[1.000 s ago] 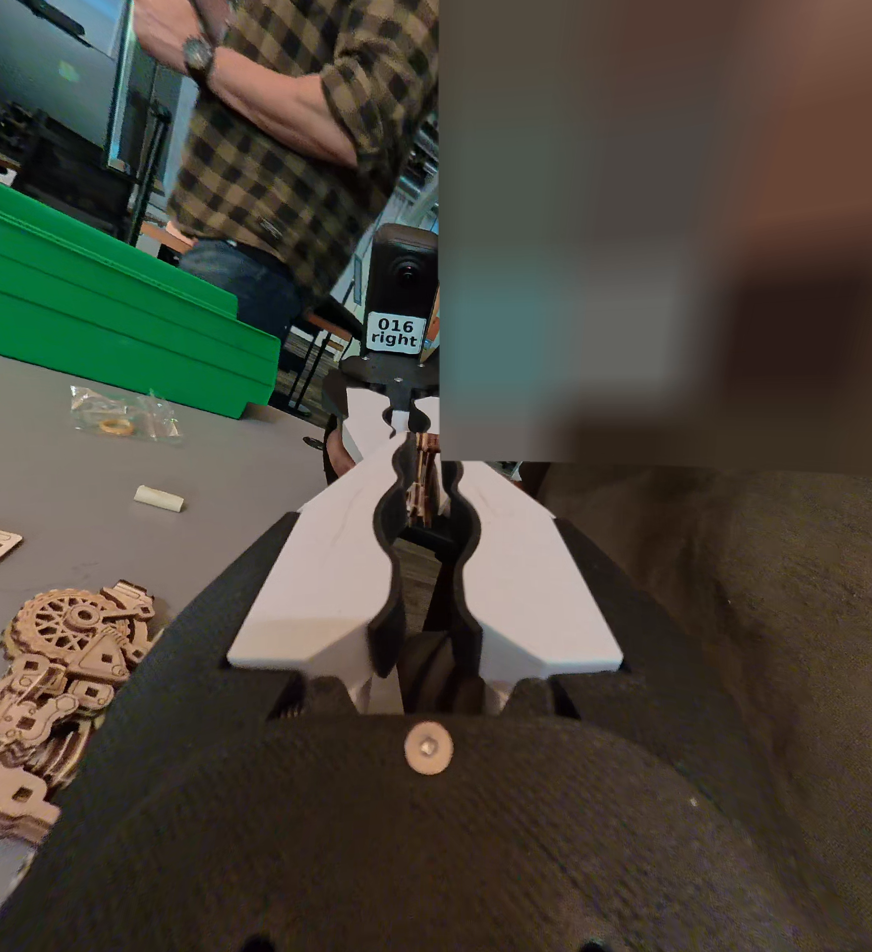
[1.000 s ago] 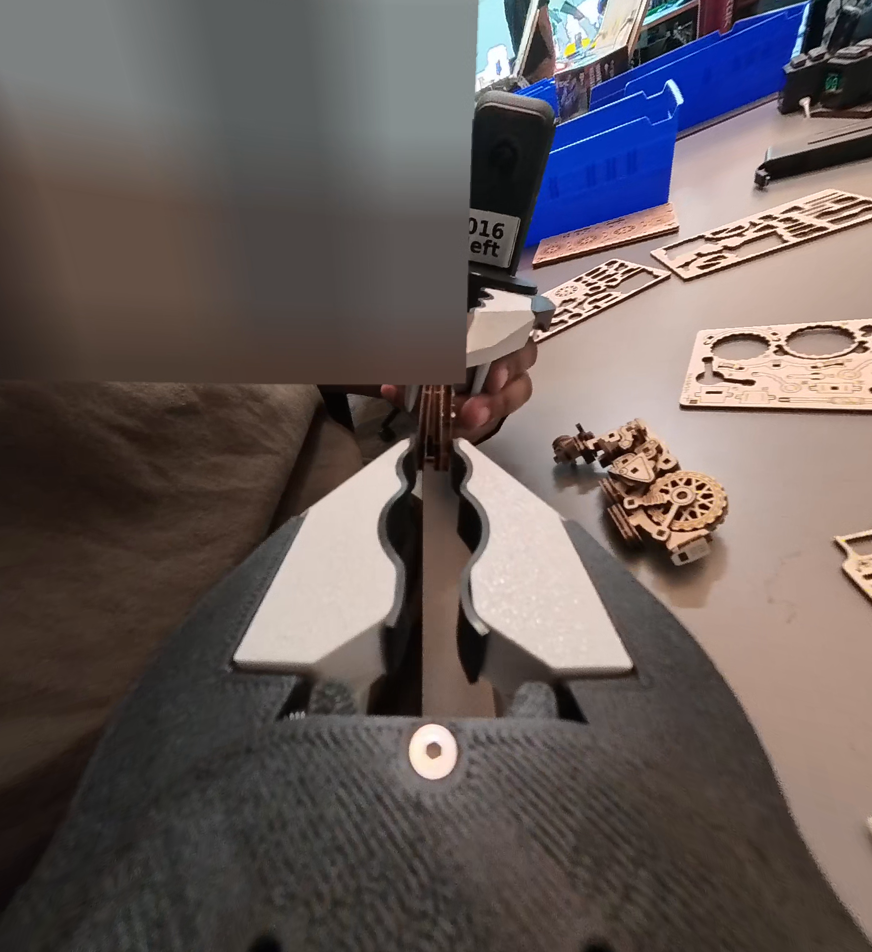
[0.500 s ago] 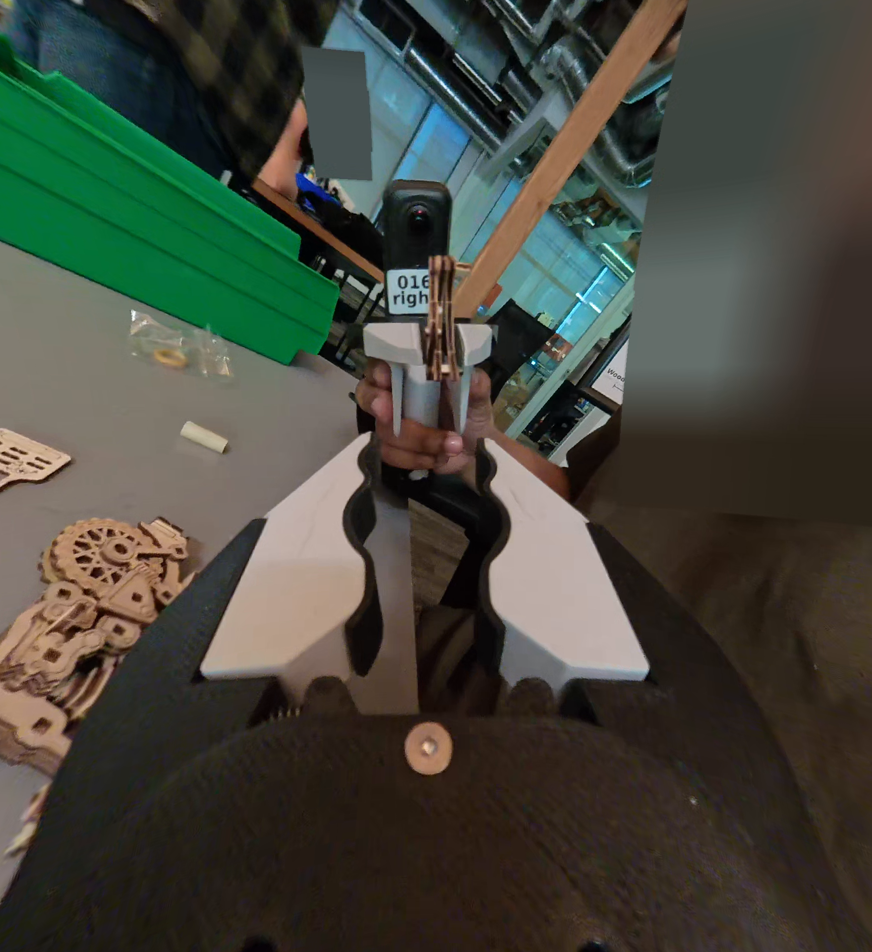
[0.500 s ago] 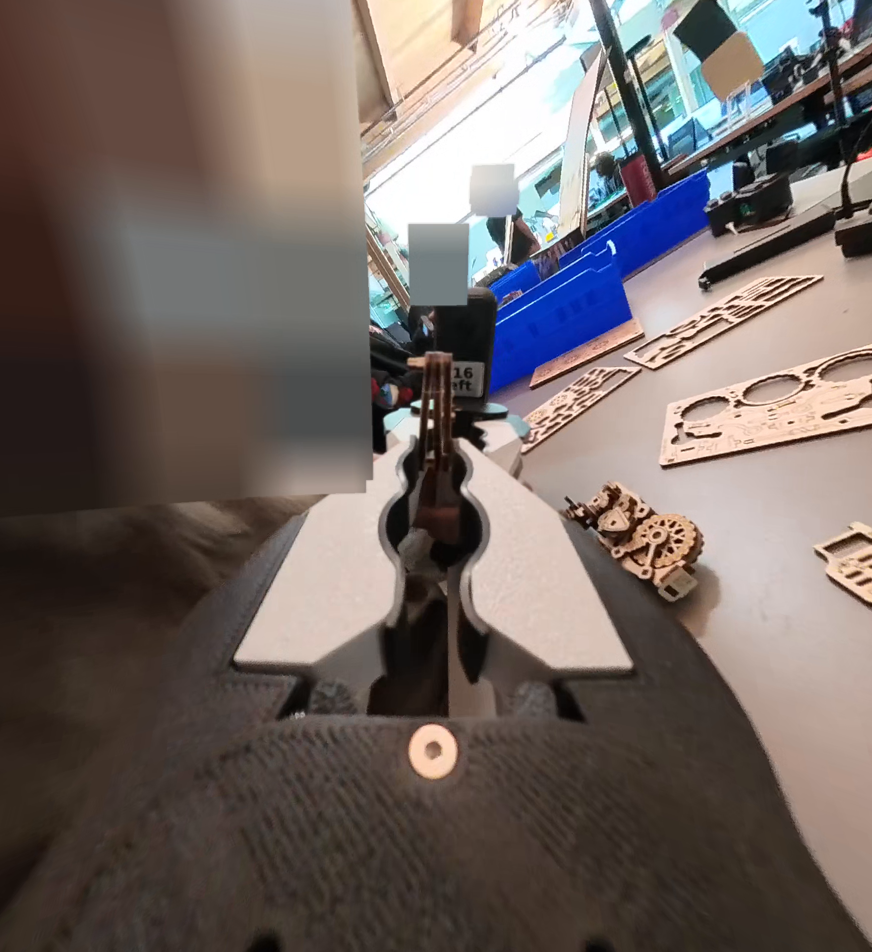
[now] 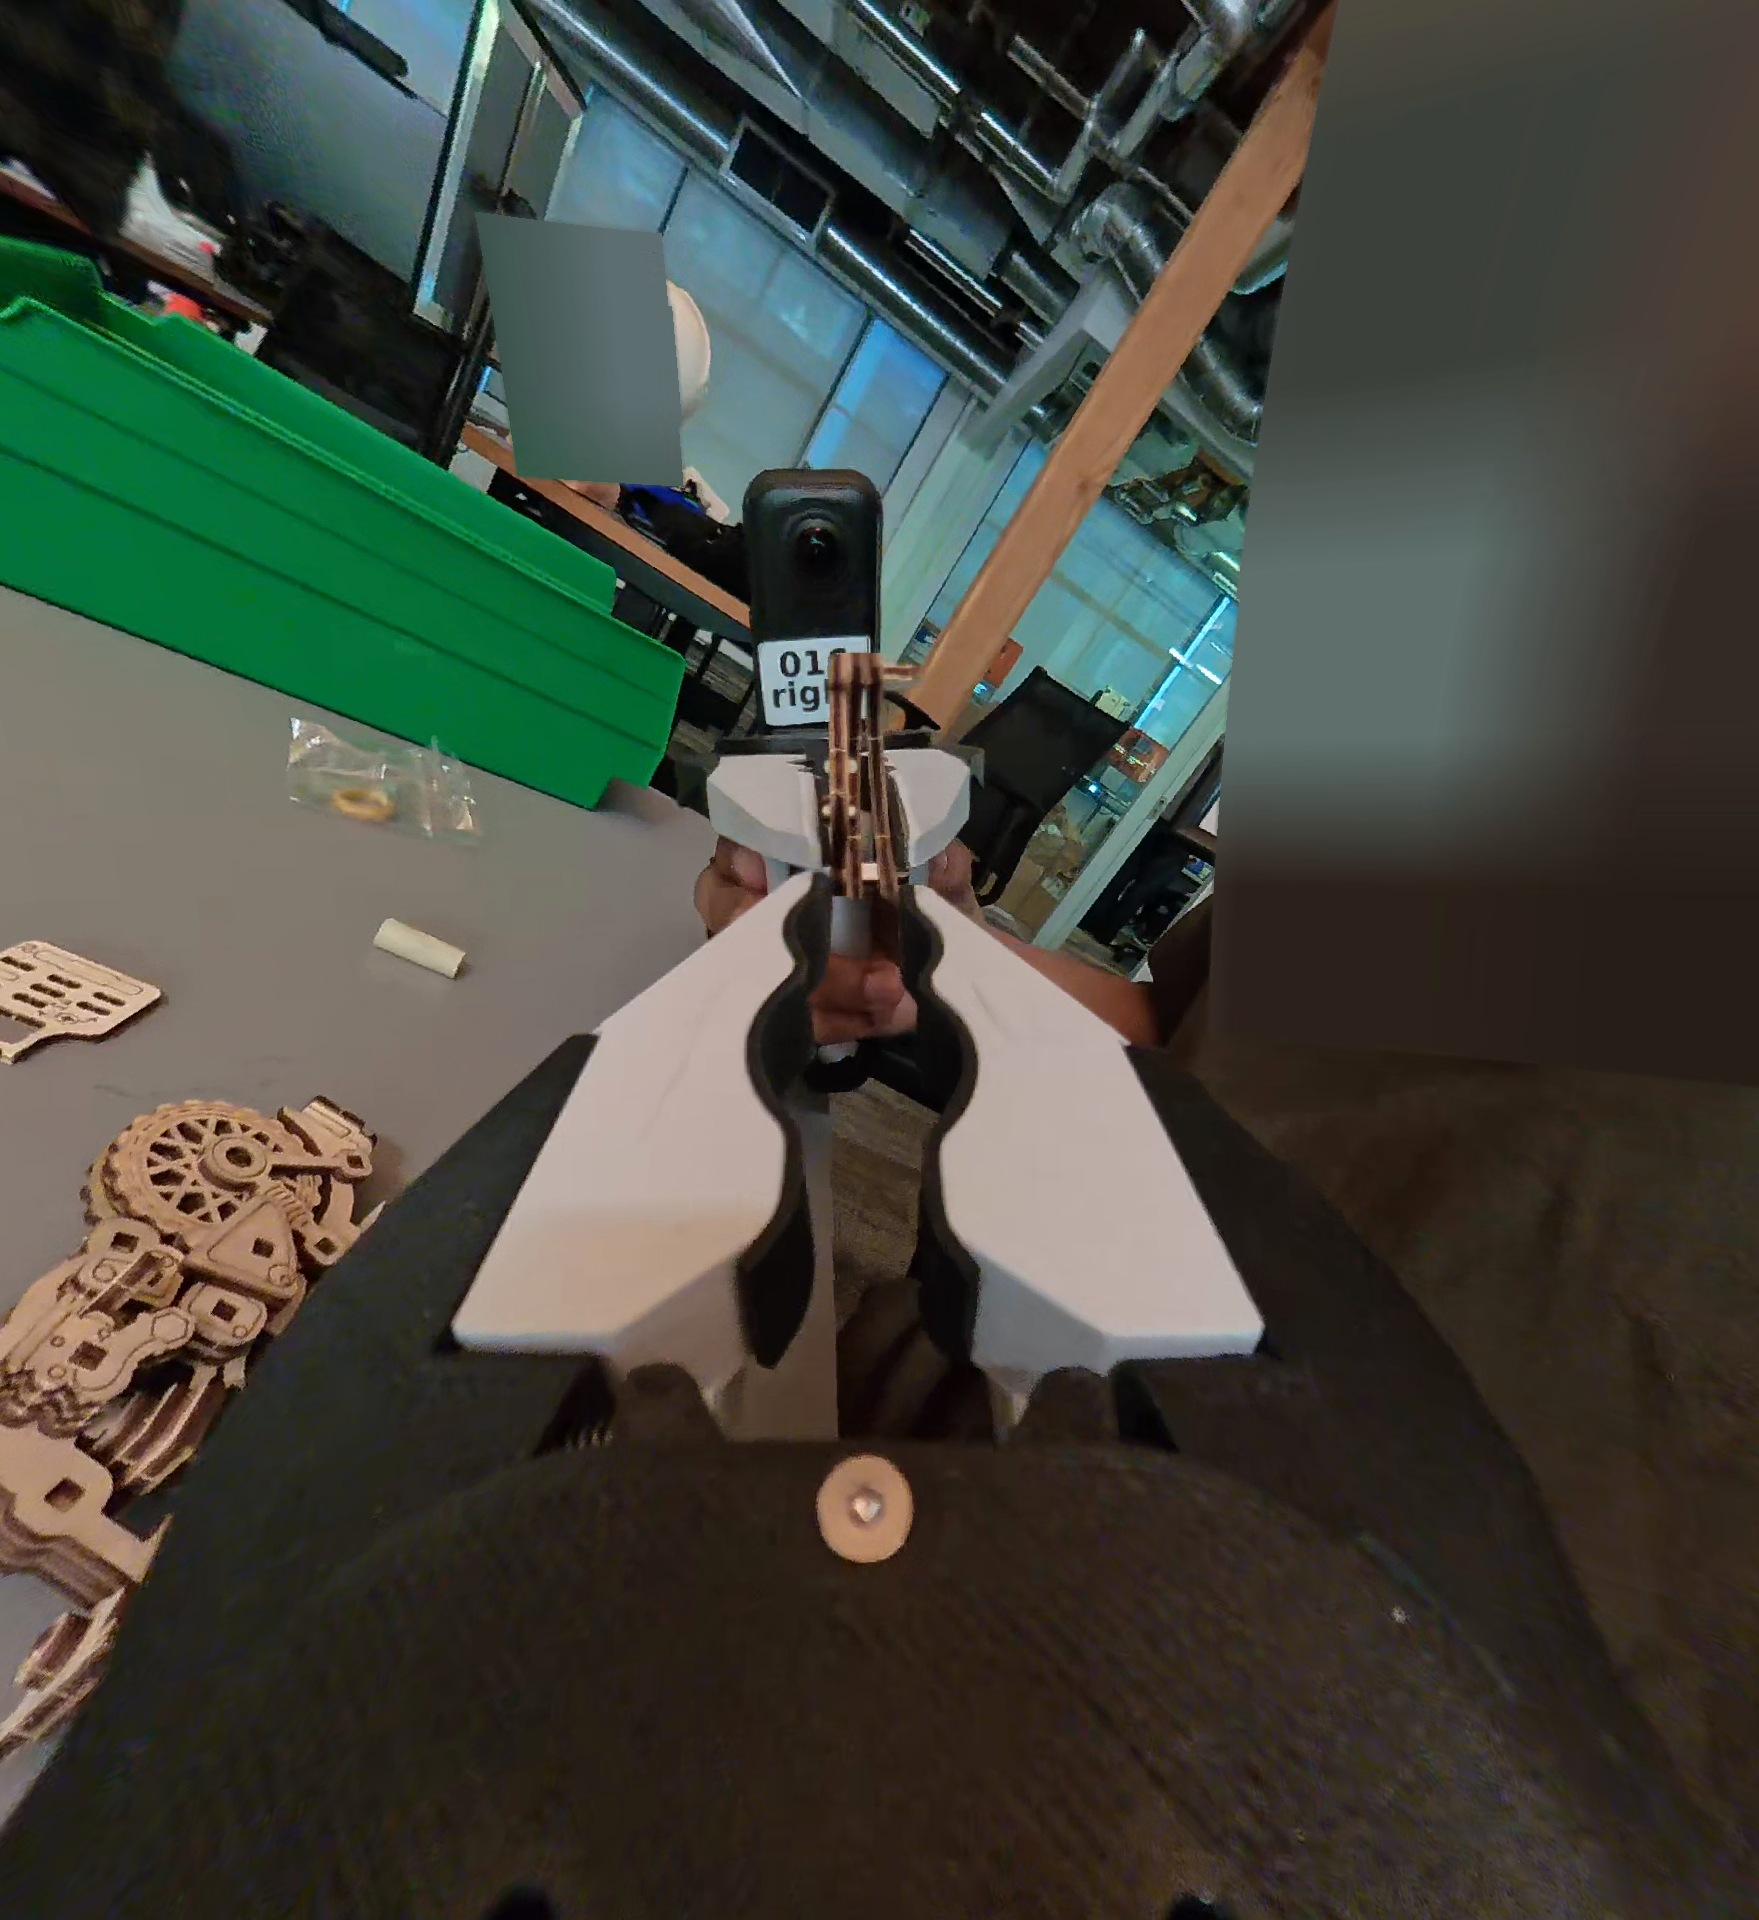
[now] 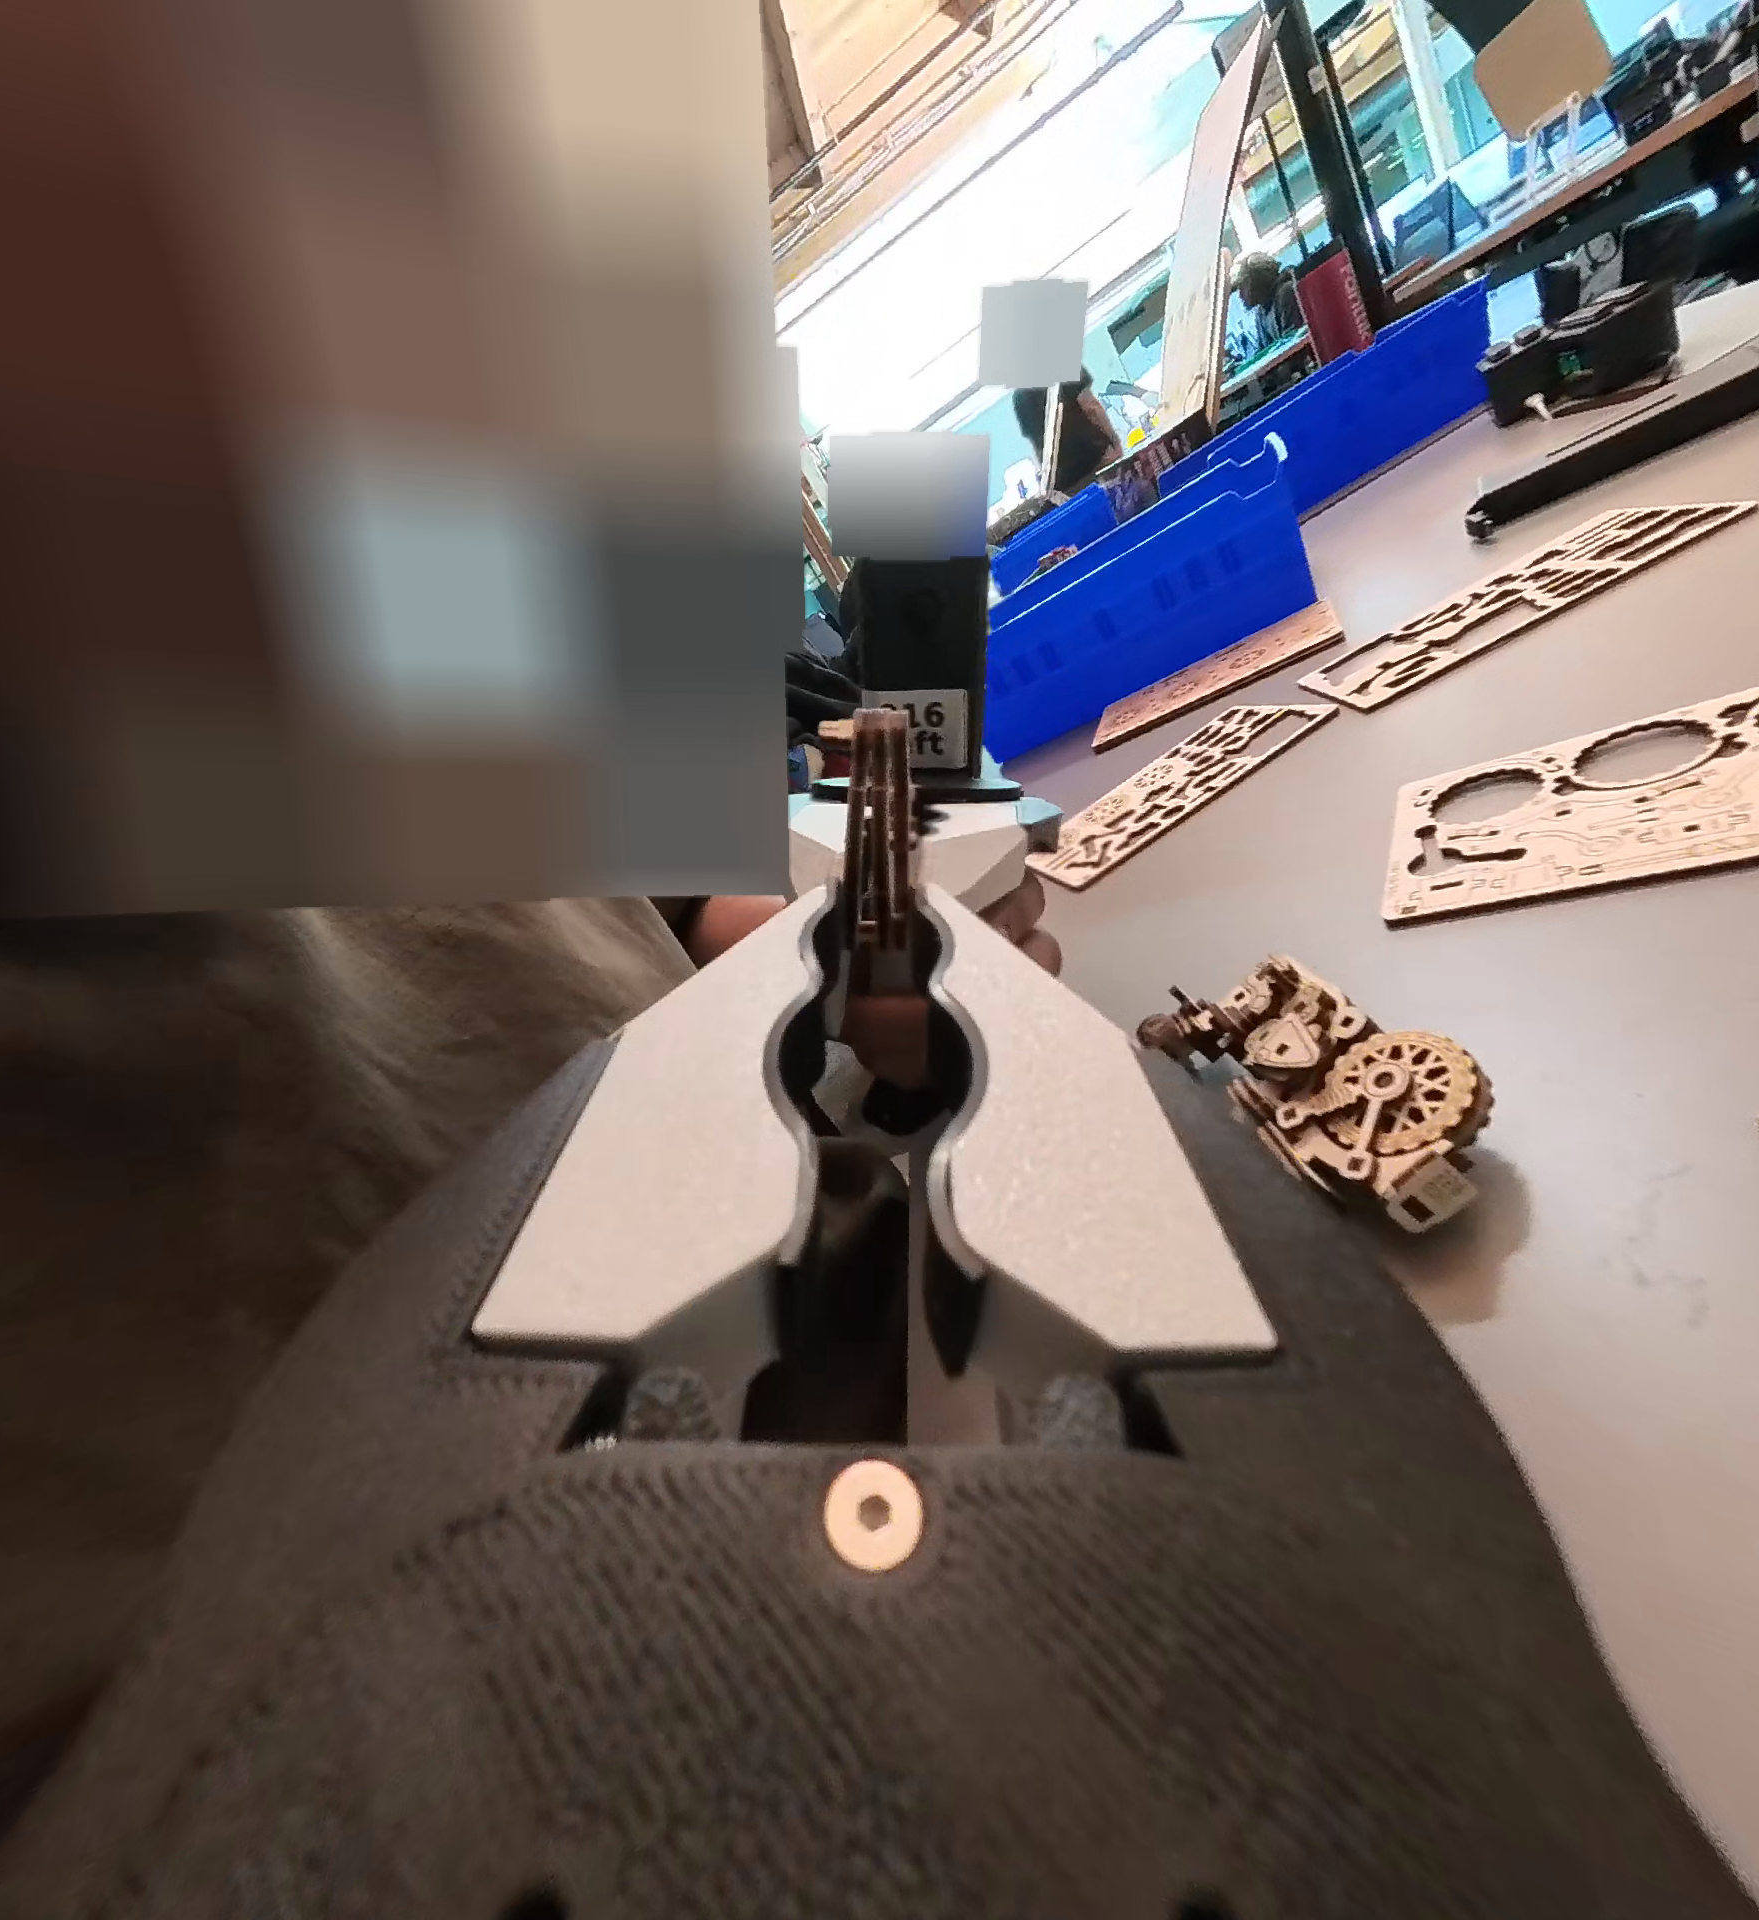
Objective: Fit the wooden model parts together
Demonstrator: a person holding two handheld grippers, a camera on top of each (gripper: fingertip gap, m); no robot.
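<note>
A small layered wooden part [image 5: 859,790] stands upright, edge-on, between the two grippers, which face each other above the table edge. My left gripper [image 5: 859,894] is closed to a narrow gap with the part's lower end between its tips. My right gripper [image 6: 880,914] is shut on the same wooden part [image 6: 880,831] from the opposite side. Its white fingers [image 5: 761,816] show behind the part in the left wrist view. A partly built wooden model [image 5: 200,1268] with a spoked wheel lies on the grey table [image 5: 127,831], and it shows in the right wrist view [image 6: 1342,1081] too.
A green bin [image 5: 283,540], a clear bag holding a ring [image 5: 376,790], a white cylinder [image 5: 418,948] and a small punched wooden sheet [image 5: 33,997] lie to the left. Blue bins [image 6: 1145,623] and several punched wooden sheets [image 6: 1623,800] lie to the right. Less than 4 cm separates the two grippers' tips.
Half a second ago my left gripper was open and away from the part. It has since moved up to the part and closed on it. My right gripper has kept its hold throughout.
</note>
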